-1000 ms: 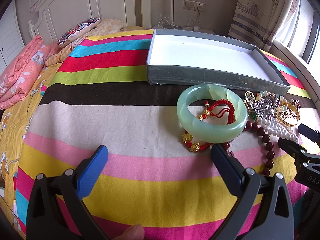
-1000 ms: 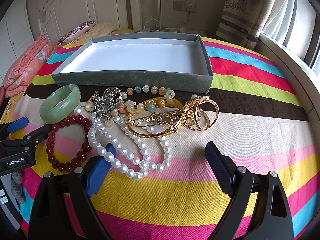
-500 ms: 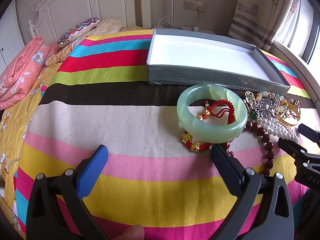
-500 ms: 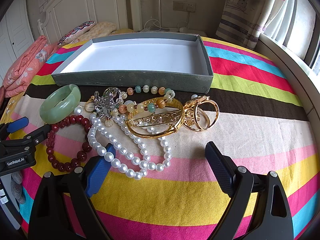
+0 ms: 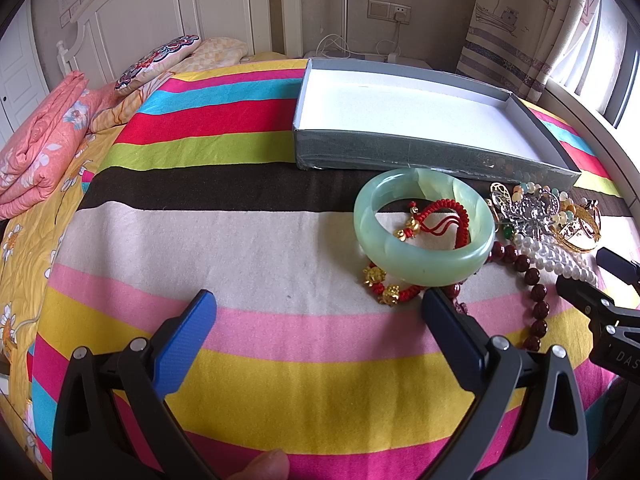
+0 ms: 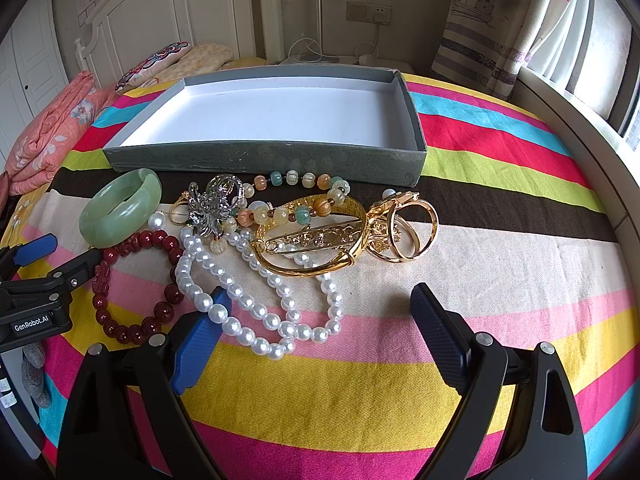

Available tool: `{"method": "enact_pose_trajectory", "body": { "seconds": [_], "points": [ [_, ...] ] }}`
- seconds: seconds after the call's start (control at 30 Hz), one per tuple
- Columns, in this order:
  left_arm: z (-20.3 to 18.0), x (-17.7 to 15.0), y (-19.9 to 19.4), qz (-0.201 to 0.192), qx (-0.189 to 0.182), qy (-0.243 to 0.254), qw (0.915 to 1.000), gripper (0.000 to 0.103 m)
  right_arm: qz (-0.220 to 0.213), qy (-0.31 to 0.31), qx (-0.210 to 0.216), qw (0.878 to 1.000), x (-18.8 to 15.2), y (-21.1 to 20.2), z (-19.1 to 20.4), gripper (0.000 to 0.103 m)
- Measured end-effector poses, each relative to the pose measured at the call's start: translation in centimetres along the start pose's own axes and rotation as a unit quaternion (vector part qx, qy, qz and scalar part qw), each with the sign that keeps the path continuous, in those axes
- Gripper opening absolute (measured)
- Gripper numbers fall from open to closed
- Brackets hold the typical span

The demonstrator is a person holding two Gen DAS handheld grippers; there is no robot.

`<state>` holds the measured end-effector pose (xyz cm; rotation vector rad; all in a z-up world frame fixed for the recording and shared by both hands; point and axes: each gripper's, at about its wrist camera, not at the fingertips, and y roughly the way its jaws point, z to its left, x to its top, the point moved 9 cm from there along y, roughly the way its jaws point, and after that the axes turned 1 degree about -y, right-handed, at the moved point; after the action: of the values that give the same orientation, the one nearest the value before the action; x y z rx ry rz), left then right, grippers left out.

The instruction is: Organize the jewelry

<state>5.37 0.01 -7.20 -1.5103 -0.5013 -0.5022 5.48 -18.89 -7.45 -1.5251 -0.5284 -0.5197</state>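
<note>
A pile of jewelry lies on the striped bedspread in front of an empty grey box (image 5: 420, 152) (image 6: 264, 158) with a white inside. A pale green jade bangle (image 5: 424, 264) (image 6: 116, 216) rests over a red cord bracelet (image 5: 440, 212). Beside them lie a dark red bead bracelet (image 6: 132, 276), a white pearl necklace (image 6: 248, 308), a silver brooch (image 6: 212, 204), a pastel bead bracelet (image 6: 300, 180), a gold bangle (image 6: 316, 268) and gold rings (image 6: 408, 232). My left gripper (image 5: 320, 308) is open just short of the jade bangle. My right gripper (image 6: 320, 304) is open over the pearls' near end.
Folded pink quilts (image 5: 36, 152) and pillows (image 5: 160, 60) lie at the far left by the white headboard. A curtain and window sill (image 6: 568, 92) border the bed's right side. Striped cloth stretches left of the jewelry. A fingertip (image 5: 268, 464) shows at the bottom edge.
</note>
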Motion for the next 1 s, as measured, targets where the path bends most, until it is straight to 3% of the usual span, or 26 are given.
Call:
{"method": "enact_pose_trajectory", "body": {
  "seconds": [0.53,0.63,0.7,0.77,0.9,1.0],
  "points": [
    [0.0,-0.1,-0.1,0.005,0.002,-0.001,1.0,0.101,0.008,-0.009,0.0,1.0,-0.1,-0.3,0.1,0.087],
    [0.0,-0.2,-0.5,0.006,-0.018,0.002,0.9998,0.101,0.023,-0.022,0.013,0.999,-0.6,-0.5,0.3,0.087],
    [0.7,-0.2,-0.9,-0.003,-0.049,-0.023,0.9985,0.101,0.024,-0.037,0.026,0.999,-1.4,-1.1,0.7,0.087],
    [2.3,-0.1,-1.6,-0.018,-0.085,-0.071,0.9937,0.101,0.021,-0.058,0.044,0.997,-2.3,-2.0,1.7,0.087],
    [6.6,0.1,-2.6,-0.051,-0.159,-0.193,0.967,0.101,-0.003,-0.106,0.097,0.99,-3.0,-3.8,5.2,0.087],
    [8.0,0.0,-3.1,-0.066,-0.158,-0.225,0.9592,0.101,-0.052,-0.132,0.152,0.978,-2.7,-6.3,8.1,0.082]
  ]
}}
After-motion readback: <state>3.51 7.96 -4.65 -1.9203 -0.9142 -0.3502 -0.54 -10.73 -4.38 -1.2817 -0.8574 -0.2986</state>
